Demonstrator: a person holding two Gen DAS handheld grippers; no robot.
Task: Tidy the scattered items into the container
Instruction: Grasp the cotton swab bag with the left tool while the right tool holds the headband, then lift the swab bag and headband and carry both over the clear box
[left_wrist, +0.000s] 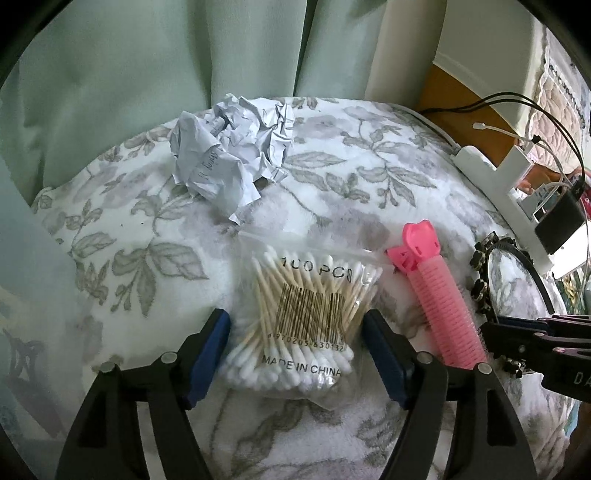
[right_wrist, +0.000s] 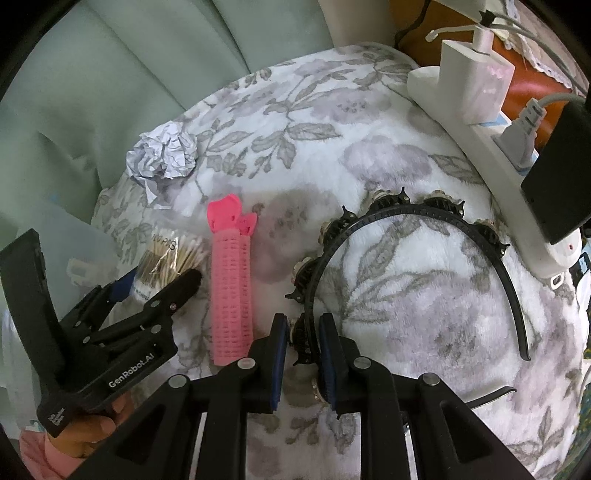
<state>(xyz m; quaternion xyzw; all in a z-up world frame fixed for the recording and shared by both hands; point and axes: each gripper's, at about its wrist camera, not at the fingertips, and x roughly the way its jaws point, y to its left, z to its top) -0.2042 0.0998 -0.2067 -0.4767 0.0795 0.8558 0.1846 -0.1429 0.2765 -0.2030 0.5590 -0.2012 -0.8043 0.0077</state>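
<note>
A clear bag of cotton swabs (left_wrist: 306, 317) lies on the floral blanket (left_wrist: 369, 177). My left gripper (left_wrist: 295, 325) is open, with one finger on each side of the bag. Right of the bag lies a pink hair roller clip (left_wrist: 436, 295) (right_wrist: 231, 291). A crumpled paper ball (left_wrist: 232, 155) (right_wrist: 162, 153) sits further back. A black headband (right_wrist: 406, 214) with small flower ornaments curves across the blanket. Its near end sits between the close-set pads of my right gripper (right_wrist: 303, 328), which is shut on it. In the right wrist view, my left gripper (right_wrist: 159, 280) is over the swab bag (right_wrist: 166, 258).
A white power strip (right_wrist: 480, 122) (left_wrist: 476, 158) with chargers, cables and a black adapter (right_wrist: 557, 177) runs along the blanket's right edge. Pale green curtains (left_wrist: 147, 74) hang behind. A hand (right_wrist: 92, 424) holds the left gripper at lower left.
</note>
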